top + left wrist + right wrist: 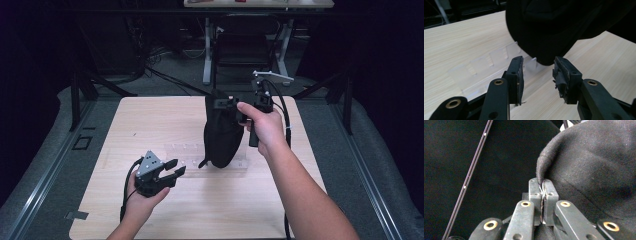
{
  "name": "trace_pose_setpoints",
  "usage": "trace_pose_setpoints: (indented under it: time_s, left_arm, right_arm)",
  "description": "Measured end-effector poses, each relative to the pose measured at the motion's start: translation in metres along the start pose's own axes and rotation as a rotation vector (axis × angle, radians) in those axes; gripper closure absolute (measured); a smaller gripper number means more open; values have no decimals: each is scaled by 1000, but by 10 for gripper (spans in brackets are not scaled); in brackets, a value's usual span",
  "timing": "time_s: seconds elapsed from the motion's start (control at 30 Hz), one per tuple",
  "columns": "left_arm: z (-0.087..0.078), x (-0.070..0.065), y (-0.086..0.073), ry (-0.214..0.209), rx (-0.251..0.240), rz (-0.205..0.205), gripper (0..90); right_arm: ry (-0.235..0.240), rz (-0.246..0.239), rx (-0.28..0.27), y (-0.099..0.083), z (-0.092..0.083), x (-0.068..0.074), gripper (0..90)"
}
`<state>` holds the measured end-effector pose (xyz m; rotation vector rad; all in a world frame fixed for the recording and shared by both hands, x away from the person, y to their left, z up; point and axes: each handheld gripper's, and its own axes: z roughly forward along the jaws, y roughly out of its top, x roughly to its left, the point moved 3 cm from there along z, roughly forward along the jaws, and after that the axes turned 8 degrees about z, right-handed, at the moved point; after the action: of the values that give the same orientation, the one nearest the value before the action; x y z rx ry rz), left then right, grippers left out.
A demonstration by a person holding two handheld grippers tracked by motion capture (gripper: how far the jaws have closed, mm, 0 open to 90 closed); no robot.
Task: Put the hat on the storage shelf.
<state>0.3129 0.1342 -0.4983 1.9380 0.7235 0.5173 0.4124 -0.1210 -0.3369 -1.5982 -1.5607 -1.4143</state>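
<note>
Black cloth bag (221, 131) hangs from the right gripper (234, 103), which is raised above the far middle of a pale wooden table (150, 120). In the right gripper view, the two jaws are pressed together on a stitched edge of the bag (599, 170), with the dark woven cloth bulging up and to the right of them. The right hand (265, 127) wraps the gripper's handle, and the forearm reaches in from the near right. A cable (286, 120) loops beside that hand.

The bag is long and soft, wider in the middle and rounded at the bottom. Its lower end sits at a clear plastic tray (185, 152) lying flat on the table; whether it touches the tray is unclear.

The left gripper (174, 169) is held low over the near left of the table, just beside the tray, and points towards the bag. Its jaws stand apart with nothing between them. In the left gripper view, the bag's rounded bottom (549, 32) hangs just ahead of the worn pads (560, 75), and the tray (486, 65), with its small divided compartments, stretches ahead and to the left.
</note>
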Motion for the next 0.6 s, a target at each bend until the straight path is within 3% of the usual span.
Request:
trace_pose_setpoints:
  time_s: [0.27, 0.6]
  left_arm:
    - [6, -10, 16, -27, -4, 31, 596]
    - [16, -18, 22, -55, -7, 41, 619]
  right_arm:
    - [3, -2, 3, 0, 4, 2, 879]
    - [8, 0, 2, -1, 8, 3, 878]
